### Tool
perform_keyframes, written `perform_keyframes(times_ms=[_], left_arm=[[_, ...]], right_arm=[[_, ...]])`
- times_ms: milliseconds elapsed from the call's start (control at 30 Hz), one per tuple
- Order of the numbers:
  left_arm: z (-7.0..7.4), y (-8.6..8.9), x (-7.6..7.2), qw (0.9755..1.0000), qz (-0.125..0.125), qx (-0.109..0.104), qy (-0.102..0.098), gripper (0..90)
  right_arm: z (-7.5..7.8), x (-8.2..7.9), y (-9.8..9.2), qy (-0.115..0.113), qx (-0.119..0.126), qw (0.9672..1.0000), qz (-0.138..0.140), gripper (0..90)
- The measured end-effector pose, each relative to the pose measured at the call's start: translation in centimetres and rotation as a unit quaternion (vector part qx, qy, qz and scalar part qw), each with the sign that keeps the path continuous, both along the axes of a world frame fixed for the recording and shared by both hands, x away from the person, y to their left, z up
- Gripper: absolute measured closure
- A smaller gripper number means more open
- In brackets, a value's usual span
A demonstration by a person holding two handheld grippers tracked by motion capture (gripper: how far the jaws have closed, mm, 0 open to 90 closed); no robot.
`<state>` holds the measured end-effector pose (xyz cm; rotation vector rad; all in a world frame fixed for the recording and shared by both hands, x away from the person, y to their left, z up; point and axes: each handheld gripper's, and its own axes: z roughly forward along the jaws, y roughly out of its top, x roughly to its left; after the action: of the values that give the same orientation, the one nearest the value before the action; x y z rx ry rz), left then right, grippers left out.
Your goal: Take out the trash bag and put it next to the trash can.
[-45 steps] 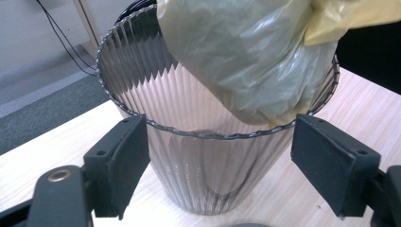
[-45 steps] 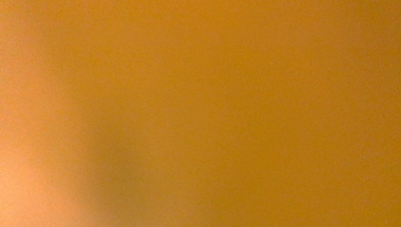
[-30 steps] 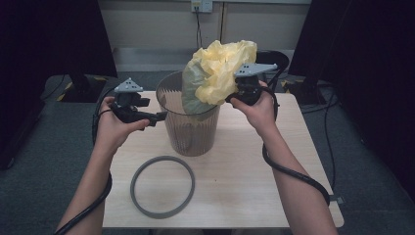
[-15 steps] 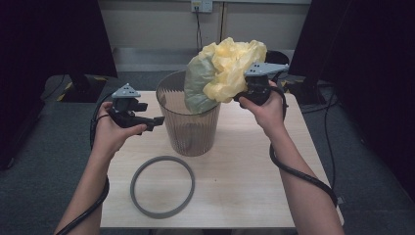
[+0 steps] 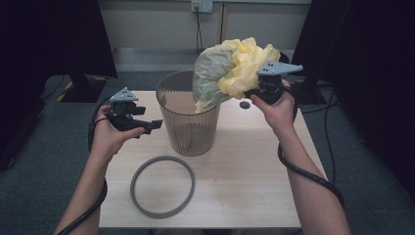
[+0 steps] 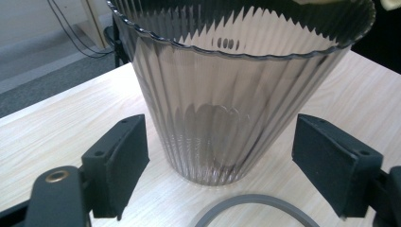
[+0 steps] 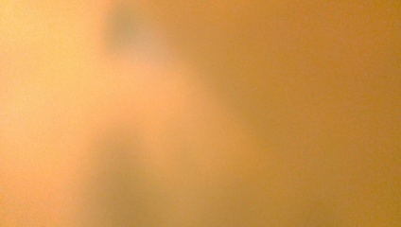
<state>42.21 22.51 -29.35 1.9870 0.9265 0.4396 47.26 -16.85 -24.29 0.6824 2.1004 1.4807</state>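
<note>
Yellow plastic, crumpled into a loose bundle with a pale grey-green fold on its left side, is the bag (image 5: 235, 71) that the right claw (image 5: 252, 90) holds clamped in the air, above and just to the right of the bin's rim; the lowest tip of the bag hangs over the right edge of the opening without being inside it. The jaws of that claw are buried in the plastic and closed tight on it, and the right gripper view is a blur of orange-yellow from the bag pressed against the lens. The bin (image 5: 188, 117), a ribbed, translucent smoky-grey wastebasket, stands upright near the middle of the pale wooden bench (image 5: 254, 166), its opening wider than its base. The left claw (image 5: 155, 123) sits level just to the left of the bin, at about mid-height, with its jaws spread wide and gripping nothing; in the left gripper view the two black pads (image 6: 118, 161) stand apart on either side of the bin's lower wall without touching it. A grey ring (image 5: 162, 186) lies flat on the bench in front of the bin, close to its base but apart from it. A small dark round spot (image 5: 244, 105) shows on the bench surface near the right hand.
</note>
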Motion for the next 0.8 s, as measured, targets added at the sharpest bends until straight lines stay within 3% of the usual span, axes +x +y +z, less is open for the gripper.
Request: perform_keyframes(times_ms=[100,200,800], left_arm=[[-0.1,0.0,-0.1,1.0,-0.002,-0.003,-0.001,18.4],[-0.2,0.0,-0.2,1.0,-0.005,0.002,0.003,18.4],[-1.4,0.7,-0.4,0.9999,-0.004,0.01,0.013,19.0]], right_arm=[[0.1,0.1,-0.4,-0.006,-0.017,0.9998,-0.011,87.6],[0.0,0.2,-0.9,-0.009,-0.019,0.9995,-0.023,87.6],[-1.6,0.9,-4.6,-0.011,-0.007,0.9966,-0.081,87.6]])
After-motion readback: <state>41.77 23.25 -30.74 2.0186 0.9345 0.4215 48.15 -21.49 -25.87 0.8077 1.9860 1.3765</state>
